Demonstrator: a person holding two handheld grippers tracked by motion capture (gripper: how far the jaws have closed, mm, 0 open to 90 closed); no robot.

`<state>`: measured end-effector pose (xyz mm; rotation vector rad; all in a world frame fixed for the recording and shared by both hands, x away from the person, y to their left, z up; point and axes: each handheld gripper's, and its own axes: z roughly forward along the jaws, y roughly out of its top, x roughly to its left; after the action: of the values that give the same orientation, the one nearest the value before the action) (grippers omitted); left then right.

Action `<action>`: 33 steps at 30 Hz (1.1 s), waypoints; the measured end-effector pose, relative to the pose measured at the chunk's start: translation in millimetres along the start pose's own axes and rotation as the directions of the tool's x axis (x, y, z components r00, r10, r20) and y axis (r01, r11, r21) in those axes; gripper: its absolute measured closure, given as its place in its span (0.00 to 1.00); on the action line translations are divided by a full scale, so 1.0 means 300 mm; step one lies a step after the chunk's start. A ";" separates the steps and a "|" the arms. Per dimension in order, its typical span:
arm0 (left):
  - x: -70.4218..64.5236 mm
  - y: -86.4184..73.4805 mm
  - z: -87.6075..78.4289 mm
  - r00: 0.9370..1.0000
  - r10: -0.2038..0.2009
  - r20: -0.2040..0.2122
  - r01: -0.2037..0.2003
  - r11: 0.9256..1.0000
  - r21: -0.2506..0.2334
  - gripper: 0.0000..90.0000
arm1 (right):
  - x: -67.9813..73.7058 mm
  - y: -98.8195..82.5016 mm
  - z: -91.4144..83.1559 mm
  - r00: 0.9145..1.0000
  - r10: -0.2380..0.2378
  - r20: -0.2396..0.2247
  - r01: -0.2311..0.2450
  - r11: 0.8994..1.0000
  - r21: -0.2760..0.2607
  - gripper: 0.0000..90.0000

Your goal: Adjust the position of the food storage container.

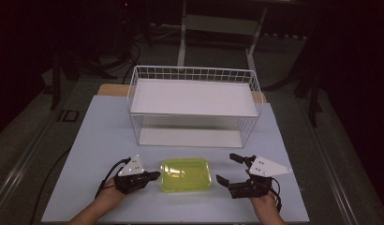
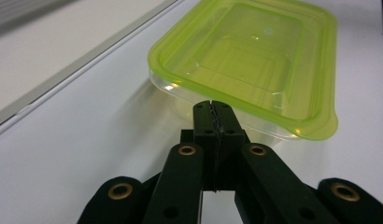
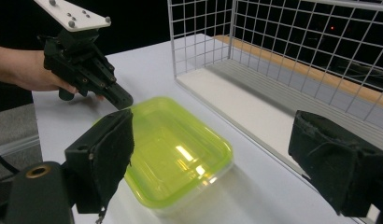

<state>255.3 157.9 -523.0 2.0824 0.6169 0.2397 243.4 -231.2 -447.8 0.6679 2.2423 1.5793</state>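
Plastic, thin and light: the container (image 1: pixel 186 175) with its yellow-green lid lies flat on the surface (image 1: pixel 101 136), in front of the wire basket (image 1: pixel 195 75), between both grippers. It looks smooth and slippery, likely to flex; the lid's protruding rim seems the best hold. Left gripper (image 1: pixel 155 175) is pressed together, empty, near its edge. Right gripper (image 1: pixel 229 168) is spread wide. No readable writing.

Green container (image 1: pixel 186 175) between left hand-held gripper (image 1: pixel 155 176), right hand-held gripper (image 1: pixel 229 169).
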 end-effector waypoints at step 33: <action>0.013 0.075 -0.013 0.991 -0.135 -0.009 0.134 0.988 -0.080 0.39 | 0.019 0.000 -0.003 1.000 -0.005 0.006 0.005 1.000 -0.011 0.15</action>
<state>264.5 152.6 -502.6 1.9558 0.7417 0.1990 238.2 -228.7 -447.4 0.6630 2.2281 1.5836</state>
